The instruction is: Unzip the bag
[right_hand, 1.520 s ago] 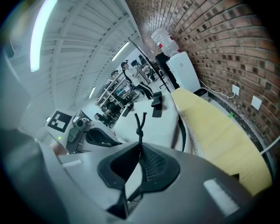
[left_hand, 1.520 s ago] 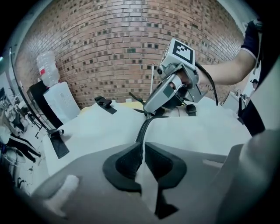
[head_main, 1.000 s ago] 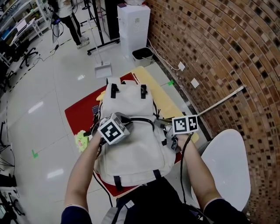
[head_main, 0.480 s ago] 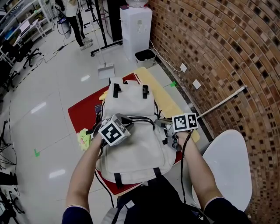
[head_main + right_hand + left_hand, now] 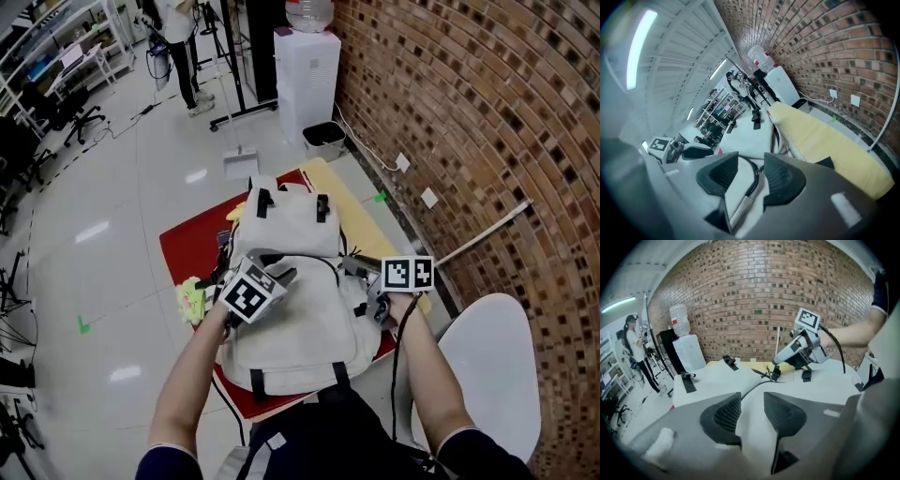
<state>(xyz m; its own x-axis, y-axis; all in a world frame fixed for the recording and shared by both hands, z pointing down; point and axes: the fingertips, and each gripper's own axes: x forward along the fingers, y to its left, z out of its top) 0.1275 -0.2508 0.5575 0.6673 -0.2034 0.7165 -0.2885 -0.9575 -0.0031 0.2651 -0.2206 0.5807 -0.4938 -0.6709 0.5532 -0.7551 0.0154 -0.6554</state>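
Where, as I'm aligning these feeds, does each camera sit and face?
Head view: on the head, steeply down onto the backpack; forearms, left gripper, right gripper show.
Left gripper view: on that gripper, across the backpack to the brick wall; right gripper, forearm show.
Right gripper view: on that gripper, along the zipper toward shelves; left gripper shows.
Shared: the backpack; jaws have just been opening, fabric between, ungripped.

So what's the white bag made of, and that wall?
The bag looks like cloth, maybe canvas or nylon: dull off-white, soft, with creases. The wall is brick: rough red-brown blocks with pale lines between them.
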